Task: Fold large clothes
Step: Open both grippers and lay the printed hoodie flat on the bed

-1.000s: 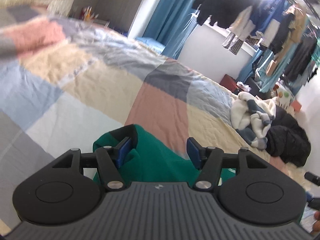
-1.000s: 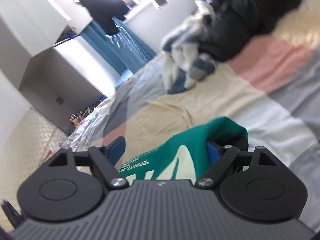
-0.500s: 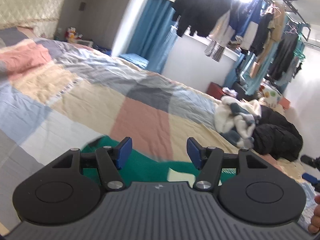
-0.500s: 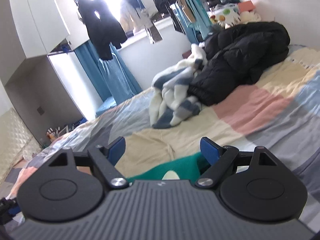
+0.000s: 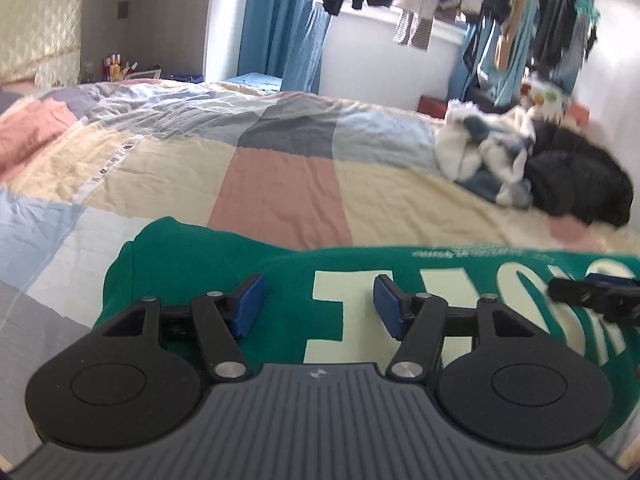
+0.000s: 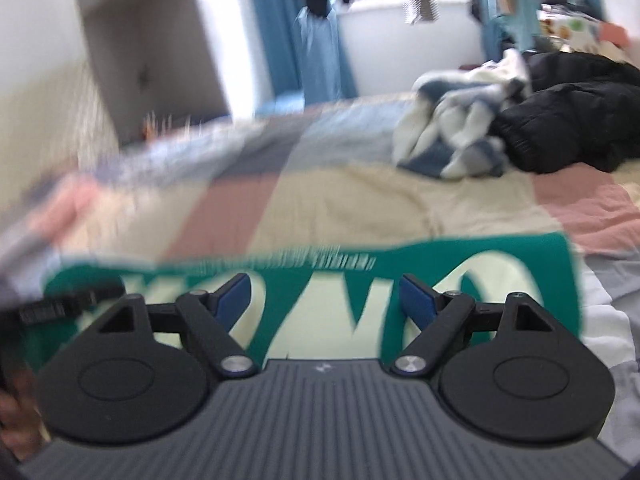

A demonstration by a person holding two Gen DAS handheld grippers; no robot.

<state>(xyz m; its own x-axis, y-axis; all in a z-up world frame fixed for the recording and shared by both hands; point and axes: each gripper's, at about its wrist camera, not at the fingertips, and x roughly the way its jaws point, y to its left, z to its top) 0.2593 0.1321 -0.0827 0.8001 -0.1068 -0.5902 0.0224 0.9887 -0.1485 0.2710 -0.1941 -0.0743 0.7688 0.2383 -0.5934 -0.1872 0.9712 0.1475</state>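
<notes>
Green sweatshirt (image 5: 280, 280) with large cream lettering lies flat on the patchwork quilt of the bed (image 5: 280, 184), directly beneath and ahead of both grippers. Left gripper (image 5: 319, 306) hangs over the garment's left part — its blue pads stand well apart with nothing clamped between them. Right gripper (image 6: 325, 300) hangs over the lettering at the right part, jaws wide but closing, gripping nothing. A pile of white-and-blue and black clothes (image 5: 520, 160) sits far across the bed.
</notes>
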